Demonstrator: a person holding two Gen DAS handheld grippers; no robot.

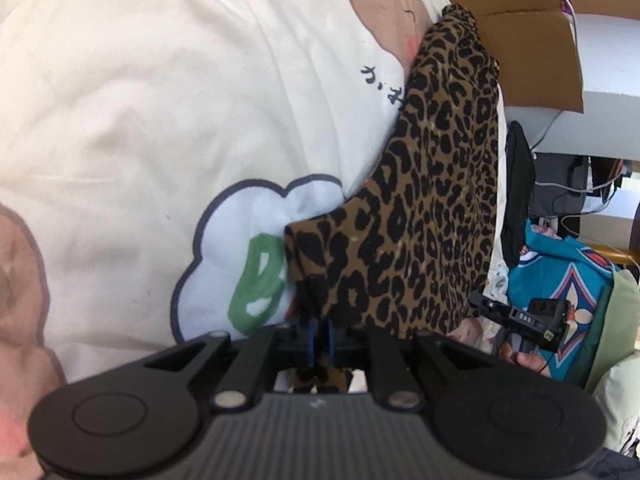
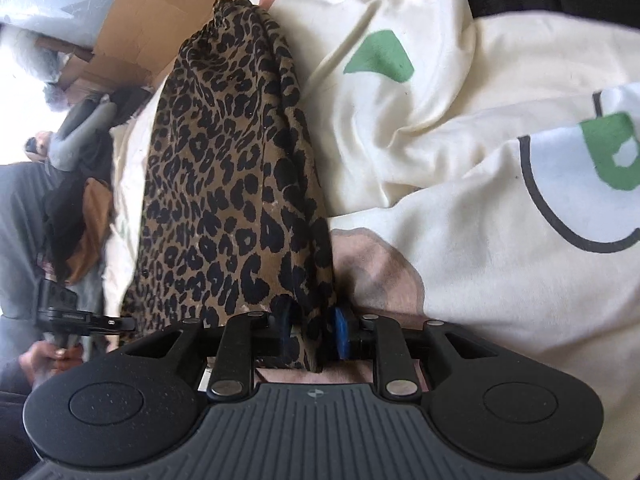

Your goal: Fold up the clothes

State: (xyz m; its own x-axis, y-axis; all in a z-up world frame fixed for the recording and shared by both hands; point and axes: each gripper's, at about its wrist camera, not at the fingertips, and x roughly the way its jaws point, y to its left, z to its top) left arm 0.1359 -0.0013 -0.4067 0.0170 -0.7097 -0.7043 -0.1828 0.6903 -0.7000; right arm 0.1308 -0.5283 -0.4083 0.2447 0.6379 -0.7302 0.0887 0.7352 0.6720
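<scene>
1. The left gripper point(image 1: 320, 330) was clamped on a near corner of the leopard cloth point(image 1: 436, 184), its blue pads point(image 1: 310, 336) all but together with the fabric pinched between them.
2. The right gripper point(image 2: 312, 334) had its jaws apart. A fold of the same cloth point(image 2: 228, 168) hung between the blue pads point(image 2: 341, 334), and a gap showed on the right side, so the pads did not appear to press on it.
3. The cloth lay as a long narrow band on the cream bedding point(image 1: 132, 92). Its long axis ran away from both sets of jaws toward the cardboard box point(image 1: 532, 52) at the far edge.
4. Both grippers stood at the near end, one at each corner, so neither was nearer to the far end.
5. The fold, judged from this, would carry the near end forward along that axis. The right side looked to be letting go, which could leave that corner slack.
6. Printed shapes in green and blue marked the bedding beside the band. A teal bag point(image 1: 560, 276) and a dark bundle lay off the bed's edge in the left view.
7. The box crowded the far end of the cloth and left little room there.
8. A hand point(image 2: 52, 356) gripping a handle showed at the lower left of the right view.
</scene>
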